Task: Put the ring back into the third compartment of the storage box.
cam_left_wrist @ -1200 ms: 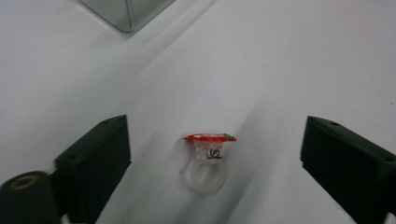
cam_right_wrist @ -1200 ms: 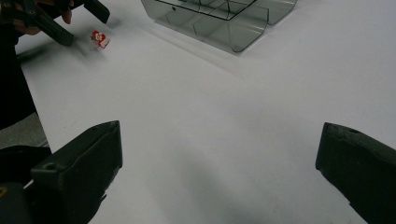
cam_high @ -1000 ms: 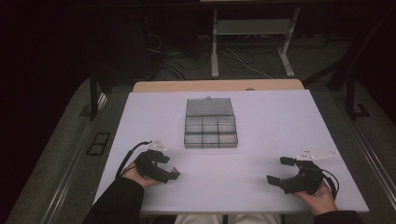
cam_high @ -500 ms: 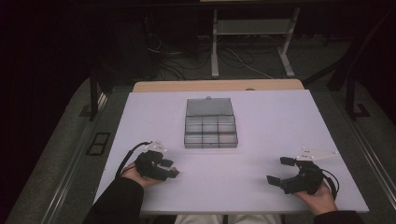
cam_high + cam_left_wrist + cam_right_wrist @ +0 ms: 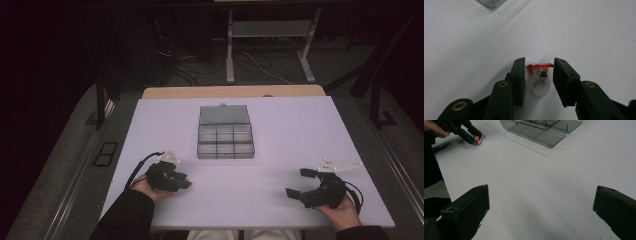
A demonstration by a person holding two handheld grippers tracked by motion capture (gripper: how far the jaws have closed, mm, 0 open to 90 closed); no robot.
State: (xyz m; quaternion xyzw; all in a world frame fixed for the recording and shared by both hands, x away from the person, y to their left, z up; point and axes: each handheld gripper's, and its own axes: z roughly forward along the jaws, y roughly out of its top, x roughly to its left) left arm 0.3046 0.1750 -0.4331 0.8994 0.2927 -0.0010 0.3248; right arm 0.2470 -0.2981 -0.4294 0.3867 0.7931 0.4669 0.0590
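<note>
High view: a clear compartment box [image 5: 225, 138] with its lid open sits mid-table [image 5: 280, 125], the left gripper [image 5: 184, 180] low at the near left edge and the right gripper [image 5: 299, 185] at the near right with jaws spread wide. Left gripper view: the jaws flank a small translucent ring with a red top [image 5: 539, 75], the right jaw touching its red edge and a thin gap at the left jaw. Right gripper view: its jaws stand far apart over bare table, with the box [image 5: 541, 130] ahead and the left gripper [image 5: 471, 135] holding the ring [image 5: 477, 140] at upper left

The left claw [image 5: 539, 67] brackets a small clear plastic ring with a red top [image 5: 539, 77] on the white table [image 5: 586, 32]; its right jaw touches the red edge, its left jaw sits just beside.
</note>
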